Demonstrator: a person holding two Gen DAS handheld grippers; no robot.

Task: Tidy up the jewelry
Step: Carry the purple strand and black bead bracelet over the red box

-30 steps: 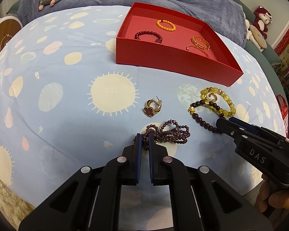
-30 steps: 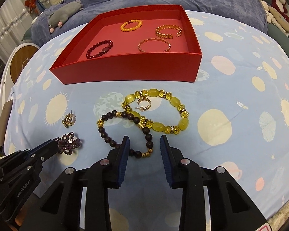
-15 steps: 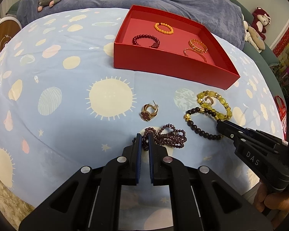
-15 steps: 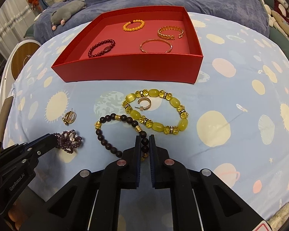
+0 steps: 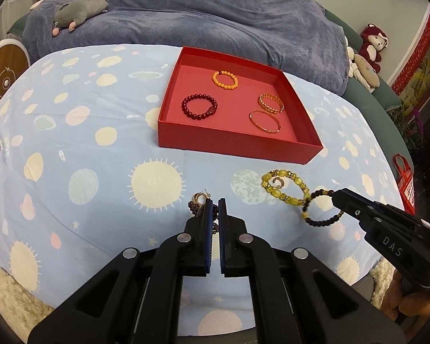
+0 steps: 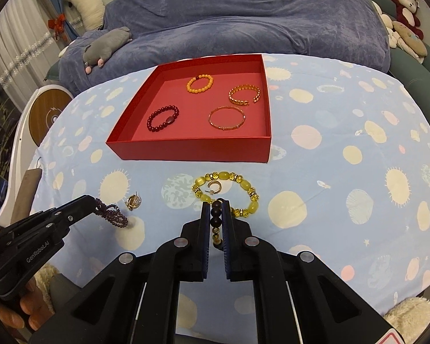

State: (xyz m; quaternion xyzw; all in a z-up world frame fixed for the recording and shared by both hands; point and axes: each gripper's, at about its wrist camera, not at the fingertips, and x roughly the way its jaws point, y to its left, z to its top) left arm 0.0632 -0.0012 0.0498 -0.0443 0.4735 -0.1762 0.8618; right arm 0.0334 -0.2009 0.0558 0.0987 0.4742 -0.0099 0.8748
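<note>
Red box [image 6: 186, 152]: ahead of both tools, four bracelets inside.
Yellow bracelet [image 6: 252, 197]: just beyond right tool tips; could snag.
Dark bracelet [image 5: 321, 220]: pinched in right tool [image 6: 216, 218], dangling; may slip.
Purple strand [image 6: 111, 215]: clamped by left tool [image 5: 213, 209]; loops could catch earring [image 6: 133, 202].

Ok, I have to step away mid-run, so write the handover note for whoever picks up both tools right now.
Left tool: shut on the purple bead strand, lifted off the cloth.
Right tool: shut on the dark bead bracelet, also lifted.
Red box: holds the orange bracelet, dark red bracelet, gold cuff and thin bangle.
On the cloth: yellow bead bracelet with a gold hoop earring inside it, and a second earring.
Left: box both held pieces, then those three.
</note>
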